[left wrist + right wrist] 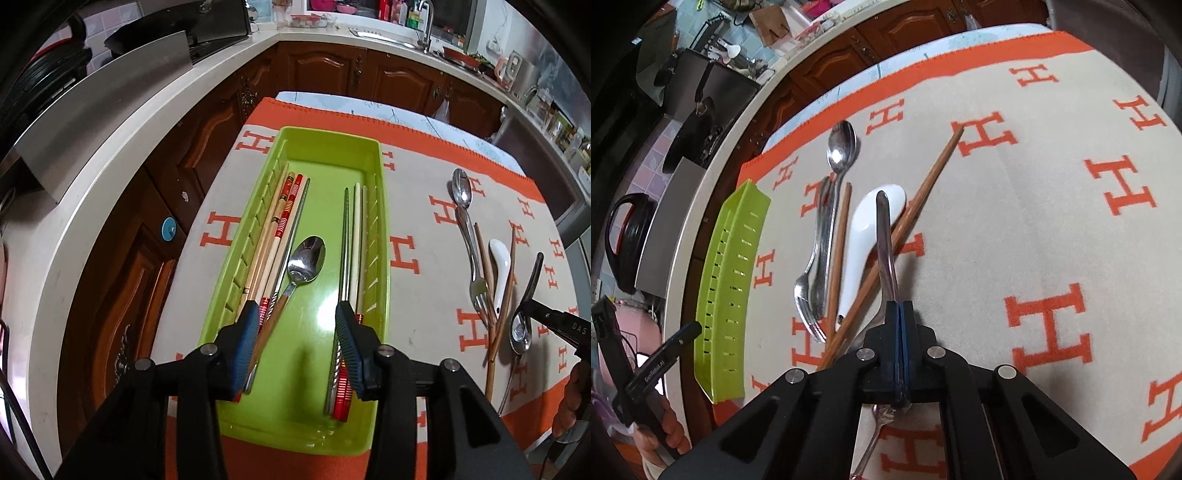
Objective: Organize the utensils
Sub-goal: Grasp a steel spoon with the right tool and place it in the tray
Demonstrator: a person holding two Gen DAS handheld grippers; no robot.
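A green tray (332,134) lies on the orange and beige cloth (424,206). It holds several chopsticks (280,221) along its left side, more chopsticks (352,240) along its right side, and a steel spoon (306,258) between them. My left gripper (298,317) hangs open over the tray's near end, with nothing between its pads. My right gripper (900,306) is shut on the handle of a metal spoon (884,236), also seen in the left wrist view as the metal spoon (521,328) at the right. Its bowl is hidden under the jaws in the right wrist view.
Right of the tray (727,277) lie a steel spoon (842,144), a fork (807,299), a white ceramic spoon (868,229) and two brown chopsticks (923,192). A thin utensil (868,450) lies under my right gripper. A white counter (122,155) with wooden cabinets borders the table.
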